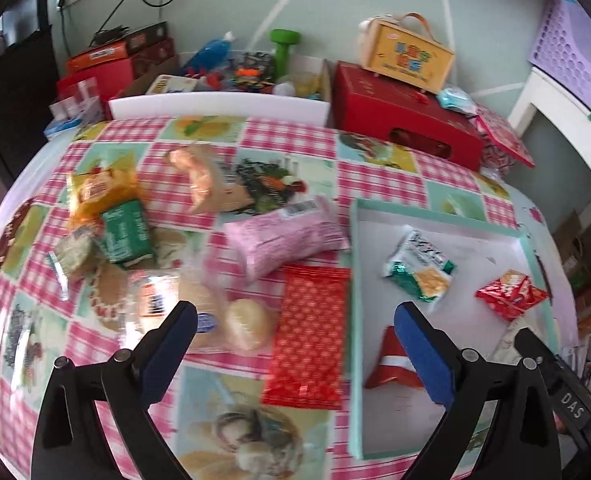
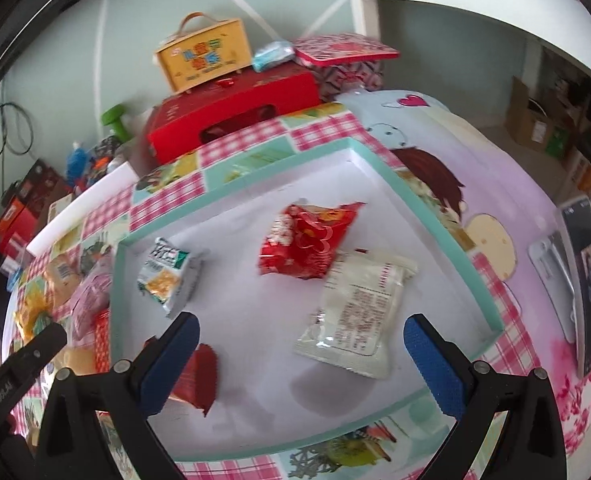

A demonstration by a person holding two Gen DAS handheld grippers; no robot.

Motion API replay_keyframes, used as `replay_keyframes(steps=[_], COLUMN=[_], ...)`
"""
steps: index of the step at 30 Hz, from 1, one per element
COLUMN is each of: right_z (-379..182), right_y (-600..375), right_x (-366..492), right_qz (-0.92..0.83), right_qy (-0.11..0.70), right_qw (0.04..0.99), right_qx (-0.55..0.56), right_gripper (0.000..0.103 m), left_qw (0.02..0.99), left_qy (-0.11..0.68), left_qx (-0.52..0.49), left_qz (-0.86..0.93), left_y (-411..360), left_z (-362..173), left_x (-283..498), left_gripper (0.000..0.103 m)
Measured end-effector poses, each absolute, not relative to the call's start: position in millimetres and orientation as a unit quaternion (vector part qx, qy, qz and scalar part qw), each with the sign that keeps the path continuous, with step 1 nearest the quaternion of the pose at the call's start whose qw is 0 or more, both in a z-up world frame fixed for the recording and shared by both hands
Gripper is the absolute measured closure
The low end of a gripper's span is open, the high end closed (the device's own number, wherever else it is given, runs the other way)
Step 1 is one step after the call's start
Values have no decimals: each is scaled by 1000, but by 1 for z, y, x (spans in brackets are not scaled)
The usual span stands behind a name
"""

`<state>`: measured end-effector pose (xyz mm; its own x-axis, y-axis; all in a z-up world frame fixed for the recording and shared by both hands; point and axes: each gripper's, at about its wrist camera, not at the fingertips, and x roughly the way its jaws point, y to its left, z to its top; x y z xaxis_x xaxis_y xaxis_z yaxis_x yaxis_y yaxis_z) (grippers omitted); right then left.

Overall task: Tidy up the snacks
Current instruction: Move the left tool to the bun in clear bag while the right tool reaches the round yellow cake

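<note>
Both tools stand wide with nothing between their blue pads: the left tool (image 1: 295, 354) hangs over the checked cloth of the counter (image 1: 287, 136), its span reaching from a clear bag of round buns (image 1: 231, 320) across a long red patterned packet (image 1: 309, 336) to the edge of a shallow tray with a teal rim (image 1: 357, 280); the right tool (image 2: 301, 360) hangs over the white floor of that same tray (image 2: 435, 216). 4 snacks lie in the tray: a green and white packet (image 2: 167, 274) near the far left corner, a crumpled red packet (image 2: 305, 240) in the middle, a pale flat packet (image 2: 357, 312) touching it on the near side, and a small dark red packet (image 2: 199, 372) just beside the right tool's left pad. Outside the tray, on the cloth, lie a pink packet (image 1: 283, 236), a green packet (image 1: 125, 232), a yellow bag (image 1: 101, 192) and an orange wrapped snack (image 1: 199, 178). At the counter's far edge sits a red box (image 1: 403, 116) with a yellow case (image 1: 407, 54) on top.
</note>
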<state>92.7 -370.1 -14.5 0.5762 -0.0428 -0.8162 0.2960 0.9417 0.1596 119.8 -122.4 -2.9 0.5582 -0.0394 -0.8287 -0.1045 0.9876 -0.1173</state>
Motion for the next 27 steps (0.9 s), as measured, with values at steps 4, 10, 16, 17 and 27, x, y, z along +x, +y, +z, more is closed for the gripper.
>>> replay_keyframes(steps=[4, 10, 16, 17, 27], right_z=[-13, -7, -7, -7, -7], right_y=[-363, -349, -333, -329, -281], right_x=[93, 95, 99, 99, 100], right_qz=[-83, -59, -33, -32, 18], right_qy=[444, 439, 445, 446, 446], right_qw=[881, 885, 884, 884, 888], right_qx=[141, 144, 138, 135, 112], right_gripper=[0, 0, 0, 0, 0], left_qw=[877, 874, 869, 868, 857], left_qy=[474, 475, 474, 473, 480], left_qx=[-60, -74, -101, -104, -136], left_qz=[49, 77, 104, 108, 124], left_y=[-106, -75, -46, -42, -11], left_z=[-1, 3, 5, 5, 0], left_x=[116, 109, 103, 102, 99], left_gripper=[4, 4, 4, 4, 4])
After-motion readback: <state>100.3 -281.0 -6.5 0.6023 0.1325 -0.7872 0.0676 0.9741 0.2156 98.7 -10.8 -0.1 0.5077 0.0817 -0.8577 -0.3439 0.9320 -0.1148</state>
